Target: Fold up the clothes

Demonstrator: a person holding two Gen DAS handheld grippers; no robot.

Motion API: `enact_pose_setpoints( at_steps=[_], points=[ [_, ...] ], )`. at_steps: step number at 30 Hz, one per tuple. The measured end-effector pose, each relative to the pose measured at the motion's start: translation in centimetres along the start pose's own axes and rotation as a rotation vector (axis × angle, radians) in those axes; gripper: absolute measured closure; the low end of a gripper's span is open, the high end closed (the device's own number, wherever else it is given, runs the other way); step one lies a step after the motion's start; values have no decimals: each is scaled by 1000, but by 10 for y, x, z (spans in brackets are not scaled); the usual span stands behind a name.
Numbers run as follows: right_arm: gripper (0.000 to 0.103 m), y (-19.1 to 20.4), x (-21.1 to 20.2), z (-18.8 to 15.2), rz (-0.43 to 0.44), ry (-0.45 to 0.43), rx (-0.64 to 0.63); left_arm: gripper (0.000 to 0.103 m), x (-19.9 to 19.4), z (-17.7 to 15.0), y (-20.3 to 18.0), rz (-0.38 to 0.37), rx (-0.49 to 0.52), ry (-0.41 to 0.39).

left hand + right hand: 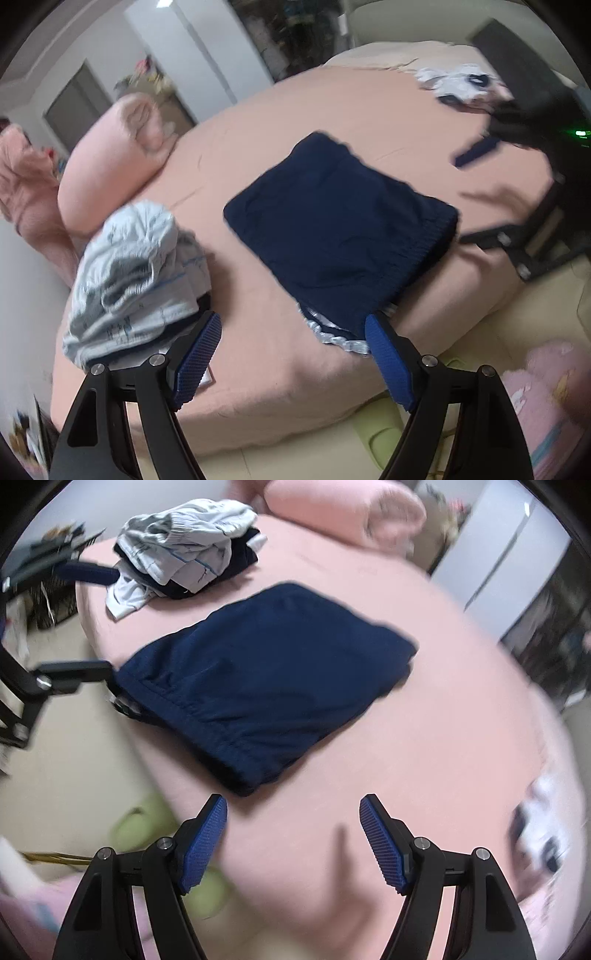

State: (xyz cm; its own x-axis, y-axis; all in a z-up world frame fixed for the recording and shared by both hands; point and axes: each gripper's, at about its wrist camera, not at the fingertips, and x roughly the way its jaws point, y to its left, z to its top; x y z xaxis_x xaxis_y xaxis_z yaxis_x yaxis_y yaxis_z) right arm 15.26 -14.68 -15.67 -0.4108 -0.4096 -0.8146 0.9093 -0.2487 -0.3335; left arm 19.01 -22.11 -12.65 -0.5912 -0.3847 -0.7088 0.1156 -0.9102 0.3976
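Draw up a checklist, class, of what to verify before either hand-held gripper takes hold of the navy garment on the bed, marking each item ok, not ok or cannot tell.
1. Left hand-held gripper open, nothing between its pads: ok.
2. Right hand-held gripper open and empty: ok.
3. Navy garment lying flat on the pink sheet: ok.
4. Navy garment apart from the pale clothes pile: ok.
5. Near elastic edge free of wrinkles: cannot tell, blurred.
6. Pale frilled cloth peeking from under the garment tucked in: not ok.
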Motion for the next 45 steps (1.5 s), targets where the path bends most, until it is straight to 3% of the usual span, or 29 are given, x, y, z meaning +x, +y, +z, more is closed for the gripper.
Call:
enact_pose_setpoints(
  at_steps=[2, 6, 10, 18, 22, 25, 27, 34, 37, 45],
  points=[
    [29, 6, -1, -5, -63, -32, -82, 23, -7, -7, -10, 33, 98, -54],
    [29, 19, 3, -17, -164, -47, -258, 23, -2, -19, -25, 85, 249, -52],
    [29, 36, 3, -27, -258, -82, -428, 23, 8, -28, -34, 90, 311, -34],
    [29, 66, 13, -37, -389, -144, -718, 23, 28, -44, -40, 192, 488, -38],
    [29, 75, 24, -34, -443, -186, -814, 23, 33, -45, -46, 216, 572, -80],
    [23, 78, 30, -30, -476, -209, -856, 23, 33, -42, -47, 228, 623, -114],
    [15, 78, 33, -28, -488, -226, -868, 23, 33, -40, -48, 232, 649, -138],
    [11, 78, 37, -27, -492, -313, -947, 23, 44, -39, -50, 252, 820, -192],
    [1, 75, 39, -21, -491, -339, -950, 23, 49, -36, -48, 257, 862, -202],
    [1, 79, 39, -17, -450, -361, -1067, 23, 55, -28, -36, 201, 931, -189]
  ],
)
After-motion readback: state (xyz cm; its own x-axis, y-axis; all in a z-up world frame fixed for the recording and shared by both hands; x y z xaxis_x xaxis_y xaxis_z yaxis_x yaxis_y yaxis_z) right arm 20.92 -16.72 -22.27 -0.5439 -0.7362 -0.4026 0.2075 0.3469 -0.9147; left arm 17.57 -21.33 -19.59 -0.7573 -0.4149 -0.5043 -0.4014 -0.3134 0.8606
